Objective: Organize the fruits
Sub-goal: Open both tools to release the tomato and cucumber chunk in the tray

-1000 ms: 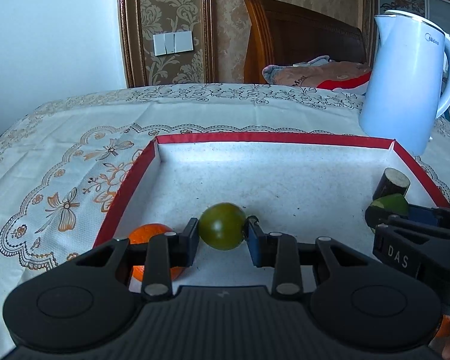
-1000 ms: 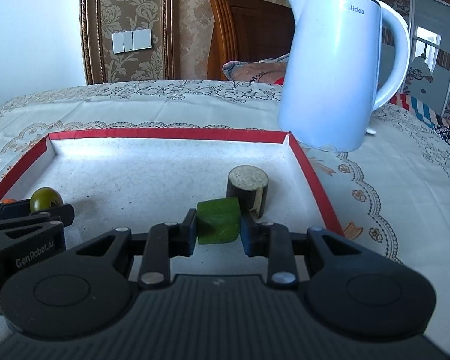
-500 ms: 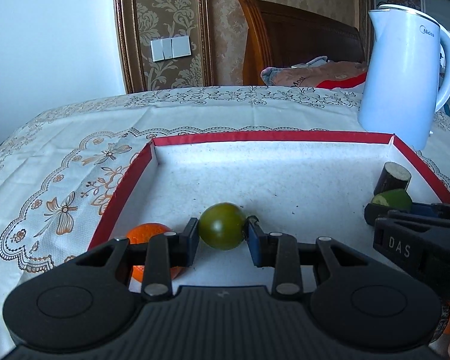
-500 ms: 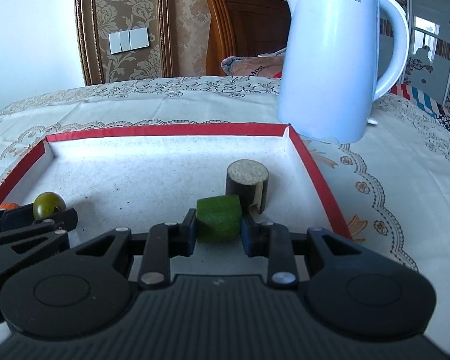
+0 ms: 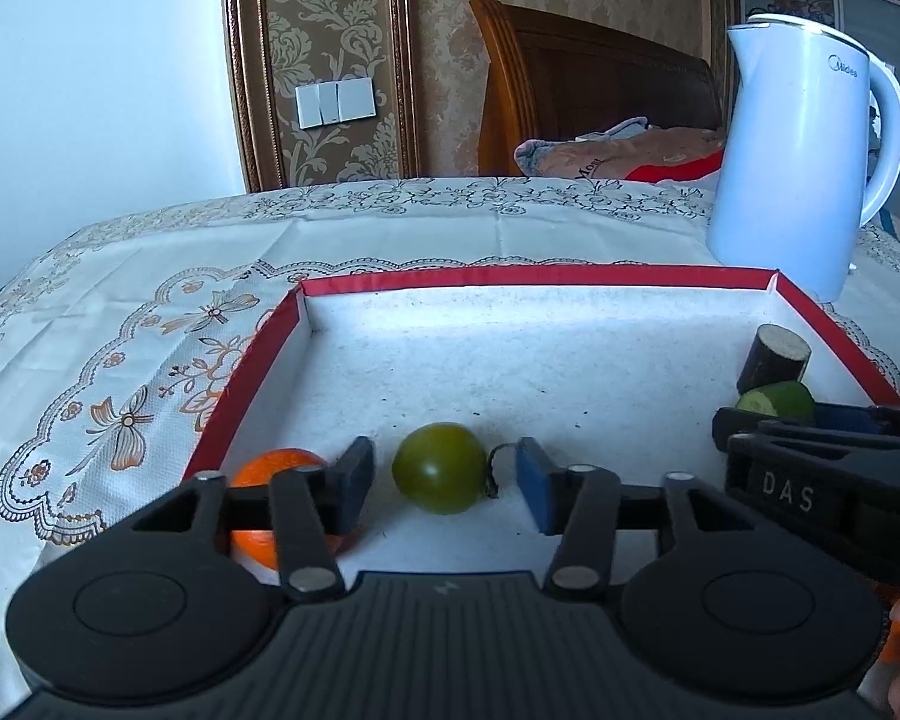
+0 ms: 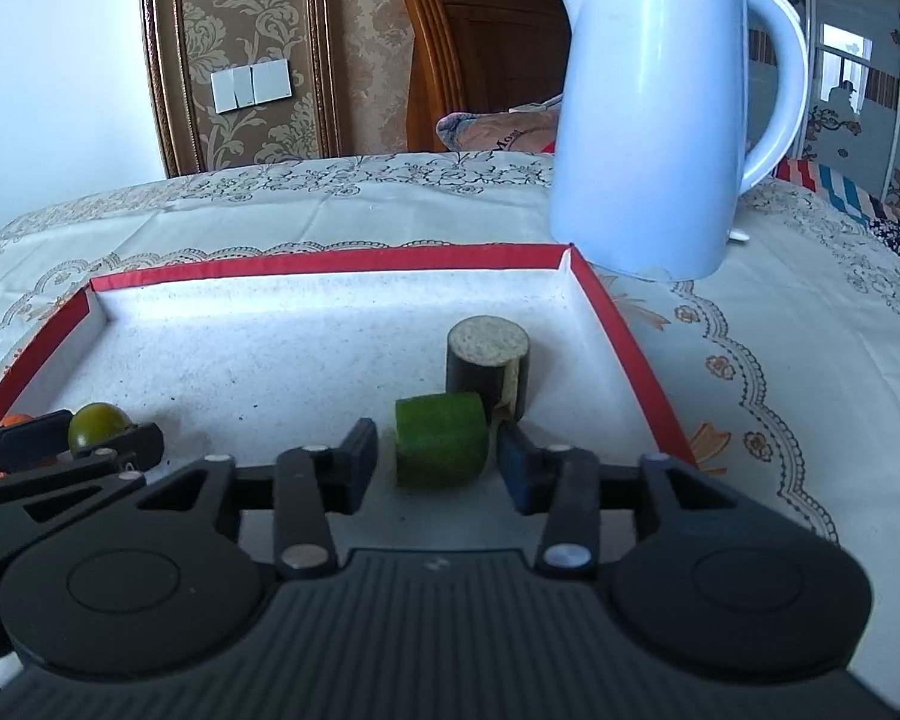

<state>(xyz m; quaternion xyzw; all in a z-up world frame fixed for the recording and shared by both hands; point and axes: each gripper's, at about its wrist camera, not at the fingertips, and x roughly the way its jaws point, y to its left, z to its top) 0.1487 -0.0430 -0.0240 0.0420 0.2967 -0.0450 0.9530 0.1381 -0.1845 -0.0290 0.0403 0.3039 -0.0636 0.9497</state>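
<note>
My left tongs (image 5: pixel 444 483) have just been opening: the pads now stand apart with the green tomato (image 5: pixel 440 468) between them, a gap showing on each side, so nothing is gripped. The tomato rests on the white floor of the red-rimmed tray (image 5: pixel 534 276), near the tray's near edge. Just behind my left finger lies an orange fruit (image 5: pixel 273 468), tucked toward the tray's near left corner and partly hidden by the tongs.

My right tongs (image 6: pixel 438 465) have also just been opening. The green cut piece (image 6: pixel 441 447) sits between the pads; the left pad is clear of it, and the right pad is so close that I cannot tell whether it touches. The piece rests on the tray floor near the right wall. Right behind it, touching or nearly so, a dark cylinder (image 6: pixel 486 369) with a pale cut top stands upright.

In the right wrist view my left tongs show at the tray's near left with the tomato beside them.

The tray lies on the bench (image 5: pixel 120 330), which is spread with a pale embroidered cloth. Past the tray's far right corner stands a white kettle (image 6: pixel 654 120), upright, handle to the right. Behind the bench are a wooden headboard (image 5: pixel 594 90) and a wall switch (image 5: pixel 334 102).
</note>
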